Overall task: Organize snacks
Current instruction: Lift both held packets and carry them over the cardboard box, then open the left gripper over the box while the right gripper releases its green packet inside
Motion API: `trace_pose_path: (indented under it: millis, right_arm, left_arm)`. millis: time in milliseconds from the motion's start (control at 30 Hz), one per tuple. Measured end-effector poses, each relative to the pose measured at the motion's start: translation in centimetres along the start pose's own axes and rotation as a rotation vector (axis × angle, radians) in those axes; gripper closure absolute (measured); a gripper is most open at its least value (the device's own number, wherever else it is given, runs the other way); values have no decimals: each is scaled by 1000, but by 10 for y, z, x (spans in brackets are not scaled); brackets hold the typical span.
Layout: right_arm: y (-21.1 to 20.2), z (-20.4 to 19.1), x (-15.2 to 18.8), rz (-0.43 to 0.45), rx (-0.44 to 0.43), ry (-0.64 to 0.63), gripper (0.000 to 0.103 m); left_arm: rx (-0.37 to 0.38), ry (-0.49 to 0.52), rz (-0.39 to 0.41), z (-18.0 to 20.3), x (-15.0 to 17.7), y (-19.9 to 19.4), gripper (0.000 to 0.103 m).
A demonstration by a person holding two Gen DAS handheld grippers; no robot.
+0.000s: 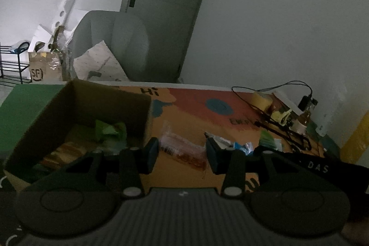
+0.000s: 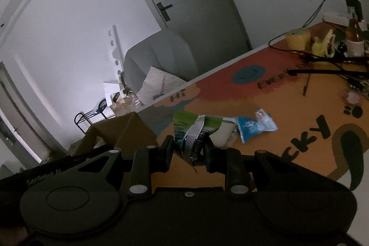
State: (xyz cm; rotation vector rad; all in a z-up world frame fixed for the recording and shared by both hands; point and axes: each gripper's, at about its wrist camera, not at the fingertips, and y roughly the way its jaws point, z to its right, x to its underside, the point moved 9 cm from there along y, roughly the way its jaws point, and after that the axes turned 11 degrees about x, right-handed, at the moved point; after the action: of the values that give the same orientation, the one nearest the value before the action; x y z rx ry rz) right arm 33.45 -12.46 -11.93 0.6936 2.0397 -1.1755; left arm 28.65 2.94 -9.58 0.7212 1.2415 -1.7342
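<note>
A brown cardboard box point(image 1: 76, 107) stands at the table's left and holds green packets point(image 1: 110, 130) and other snacks. My left gripper point(image 1: 182, 153) is open and hovers over a clear orange snack packet point(image 1: 182, 149) lying on the table beside the box. My right gripper point(image 2: 188, 151) is shut on a green and white snack packet point(image 2: 196, 130), held just above the table near the box corner point(image 2: 129, 133). A blue snack packet point(image 2: 256, 125) lies on the table to its right; it also shows in the left wrist view point(image 1: 242, 145).
The table has an orange and red printed cover point(image 2: 288, 112). At its far right are a tape roll point(image 2: 297, 38), a yellow object point(image 2: 322, 45), a bottle point(image 2: 354, 31) and black cables point(image 2: 322, 66). A grey armchair point(image 1: 120, 43) and a door point(image 1: 166, 4) stand behind.
</note>
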Motion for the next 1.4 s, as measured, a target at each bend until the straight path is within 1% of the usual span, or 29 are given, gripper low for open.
trace_pose_path:
  millis: [467,833,1100,1233,1333,1400]
  right_arm:
    - [2,-44,-4,4,-34,-65,77]
    - [12,-80,-1,-8,-70,-115,77]
    - [21,-99,-2,-20,-90,-138,77]
    - [25,-106,-4,-24,-96,-145,77]
    - [27,-112,-6,-23,-101,-150,77]
    - [28,-115,-6,-25,-104,-152,77]
  left_arm:
    - [-40,-23,48,-33,-18,-21,59]
    - [-84,-68,67,-72,-26,-32,59]
    - [-116,-112,92,-101,-40,-36,59]
    - [-115,-124,91,-109,-42,-33,59]
    - [-113,-134,81,-112,-42,-27,57]
    - [-122,-145,83,-116,-41,-25,54]
